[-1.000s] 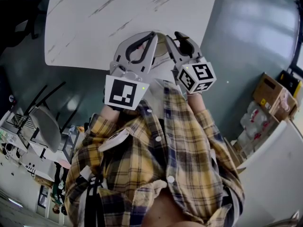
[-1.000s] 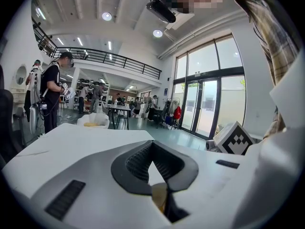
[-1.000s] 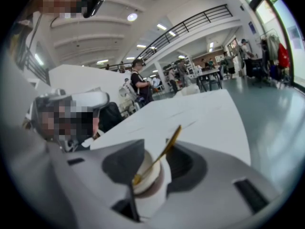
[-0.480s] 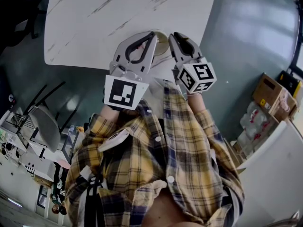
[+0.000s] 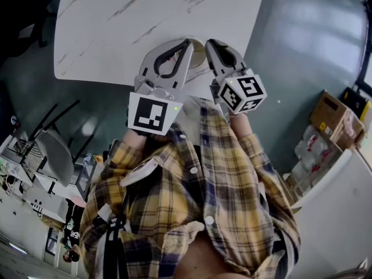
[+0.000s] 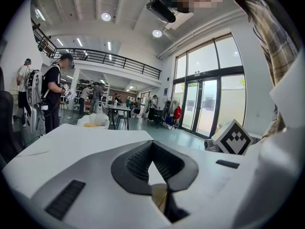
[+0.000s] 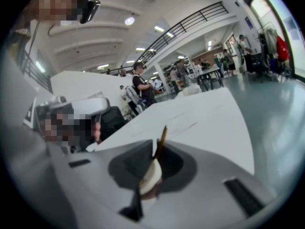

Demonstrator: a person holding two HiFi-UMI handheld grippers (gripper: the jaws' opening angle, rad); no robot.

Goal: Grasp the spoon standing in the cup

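One slim spoon (image 7: 152,173), cream-coloured low down with a thin golden-brown stem rising above, stands upright in the round tan cup (image 5: 198,52), between the jaws of the right claw (image 7: 156,149). Those jaws have just been closing, and the right gripper view shows them clenched on the spoon, a pad pressed to either side. The left claw (image 6: 152,144) sits close to the left of the cup with its tips drawn together and nothing clearly pinched. A tan patch shows through the gap behind its tips, likely the cup, but I cannot tell whether that claw bears on it. The cup stands on the white marble-veined bench (image 5: 145,16), near the edge closest to the person.

As I judge it, the narrow stem could swivel or slide between the pads once it is lifted. A pull off the cup's line may lever the spoon against the rim and tip or drag the cup, more so if nothing steadies it.

In the head view both claws cover most of the cup, and the spoon cannot be picked out there. The spoon's bowl and the cup's inside appear in no view. The right gripper view is soft where the pads meet, so the depth of the grip is unclear.
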